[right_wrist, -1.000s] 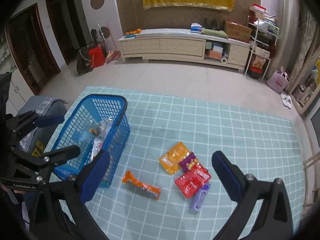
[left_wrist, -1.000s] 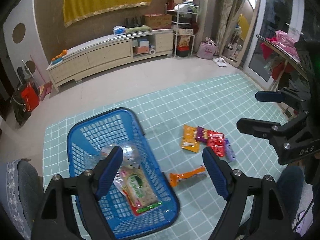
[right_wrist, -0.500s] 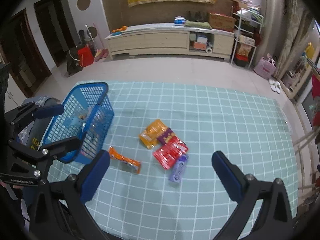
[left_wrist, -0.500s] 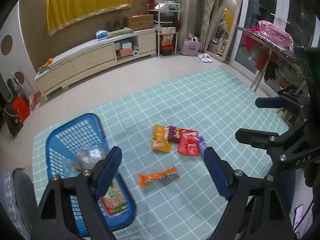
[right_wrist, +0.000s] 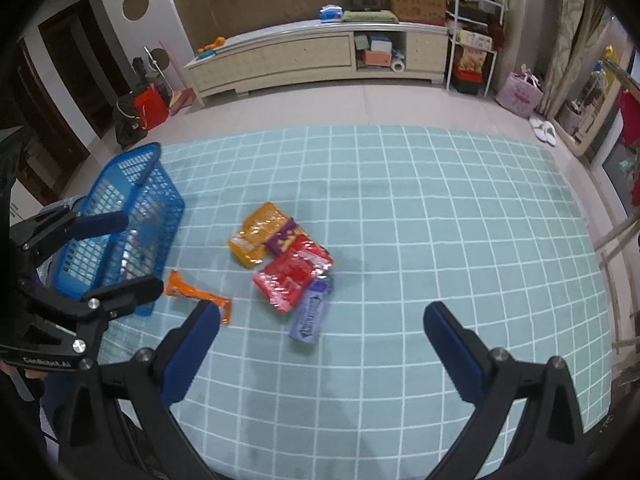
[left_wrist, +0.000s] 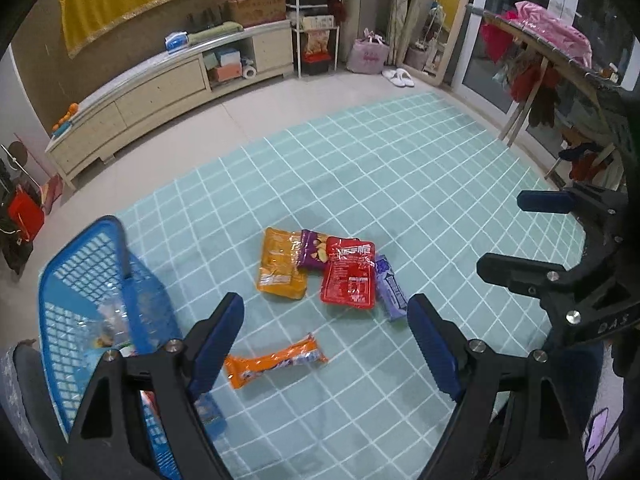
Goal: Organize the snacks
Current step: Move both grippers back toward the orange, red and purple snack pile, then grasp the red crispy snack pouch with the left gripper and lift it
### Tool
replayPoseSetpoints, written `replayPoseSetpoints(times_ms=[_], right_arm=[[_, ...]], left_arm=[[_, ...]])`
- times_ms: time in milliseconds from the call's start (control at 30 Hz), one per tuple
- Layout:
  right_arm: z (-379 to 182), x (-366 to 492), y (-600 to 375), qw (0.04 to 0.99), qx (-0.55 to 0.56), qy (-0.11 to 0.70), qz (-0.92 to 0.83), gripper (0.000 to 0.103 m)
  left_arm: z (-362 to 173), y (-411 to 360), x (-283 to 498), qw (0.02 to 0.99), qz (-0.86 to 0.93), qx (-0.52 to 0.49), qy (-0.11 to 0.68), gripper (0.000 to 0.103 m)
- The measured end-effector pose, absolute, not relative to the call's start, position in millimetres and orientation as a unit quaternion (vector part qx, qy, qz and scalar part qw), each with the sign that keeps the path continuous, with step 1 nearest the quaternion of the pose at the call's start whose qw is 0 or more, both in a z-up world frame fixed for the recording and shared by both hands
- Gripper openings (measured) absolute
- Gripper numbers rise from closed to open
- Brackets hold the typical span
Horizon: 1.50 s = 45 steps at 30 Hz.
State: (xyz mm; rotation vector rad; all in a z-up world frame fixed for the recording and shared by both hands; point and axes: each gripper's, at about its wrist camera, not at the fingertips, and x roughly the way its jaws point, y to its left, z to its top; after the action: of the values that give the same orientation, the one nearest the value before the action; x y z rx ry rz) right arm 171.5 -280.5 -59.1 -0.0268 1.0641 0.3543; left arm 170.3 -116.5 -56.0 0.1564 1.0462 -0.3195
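Pale teal checked matting [right_wrist: 420,208] covers the floor of a living room, with a long cream sideboard [right_wrist: 312,56] along the far wall. On the mat's left side stands a blue plastic mesh basket [left_wrist: 84,280] that already holds a few packets. Just right of it lies a long orange wrapped bar [left_wrist: 276,364], apart from the others. Farther right sits a cluster: a flat orange snack pouch [left_wrist: 280,266], a small purple chip bag [left_wrist: 314,254] overlapping it, a glossy red foil packet [left_wrist: 350,274] partly on top of the purple one, and a lilac rectangular pack [left_wrist: 390,288] touching the red packet's right edge.

Both tools hang above the mat, holding nothing. The left gripper [left_wrist: 326,344] has its jaws spread wide, roughly over the orange bar and the cluster. The right gripper [right_wrist: 320,340] is likewise wide apart, nearest the lilac pack.

Risks, as I judge them: the slick, overlapping packets may slide or come up in pairs if pinched at a shared edge; thin wrappers lying flat could slip from the pads; and both tools reaching for the same cluster might collide.
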Motion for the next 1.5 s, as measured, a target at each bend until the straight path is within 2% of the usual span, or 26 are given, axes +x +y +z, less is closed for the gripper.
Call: replayPoseSetpoints(times_ms=[467,767,1100,1500], right_arm=[[-113.3,218.1,-312.3,0.848,0.045,0.506,0.152,0.103],[-145.3,232.0,-311.0,0.839,0.016,0.528,0.132,0.103],[-160.3,235.7,-325.1,0.833,0.019,0.540,0.114,0.103],[-154.9,237.5,-330.3,0.834,0.034,0.537,0.123,0.103]], left_arm=[[-118.1,-145.6,226.6,0.828,-0.176,0.081,0.527,0.082],[-156.3,-157.2,245.3,0.792,-0.199,0.087,0.570,0.082],[-182.4,-175.6,262.7,0.770,-0.212,0.112,0.592,0.082],[-200.1,-177.3,275.7,0.760,-0.225,0.086,0.603,0.082]])
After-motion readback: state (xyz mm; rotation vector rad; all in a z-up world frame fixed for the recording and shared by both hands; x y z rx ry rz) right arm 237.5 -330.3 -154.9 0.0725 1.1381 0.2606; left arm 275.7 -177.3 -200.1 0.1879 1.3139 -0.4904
